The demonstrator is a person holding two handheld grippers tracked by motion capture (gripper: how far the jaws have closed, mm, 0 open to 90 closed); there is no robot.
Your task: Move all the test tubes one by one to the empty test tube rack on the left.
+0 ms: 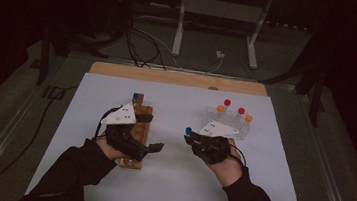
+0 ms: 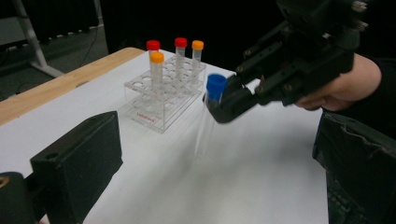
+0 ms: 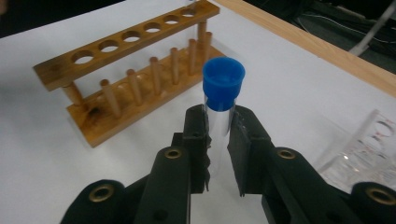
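Between your two hands, over the white table sheet (image 1: 168, 180), item one: your right gripper (image 3: 218, 122), jaws clamped on a clear test tube (image 2: 205, 126) with a blue cap (image 3: 223, 83). The pads press the glass just under the cap, one on each side; the cap stands free above the fingertips. In the left gripper view the tube hangs down from the jaws, slightly tilted, its lower end above the sheet and not touching it.

Item two: your left gripper (image 1: 154, 147), over the near end of the wooden rack (image 1: 139, 126). Its jaws (image 2: 77, 163) stand wide apart with nothing between them, and they point across the sheet at the held tube, which sits well apart from them.

Item three: wooden rack, a top rail with a row of round holes and a row of pegs on its base. One blue-capped tube (image 1: 137, 97) stands at its far end.

Item four: clear plastic rack (image 2: 163, 95), beyond your right gripper, holding four capped tubes upright, two red (image 2: 180, 43) and two orange (image 2: 157, 58). The held tube is near this rack, on its near side, outside it.
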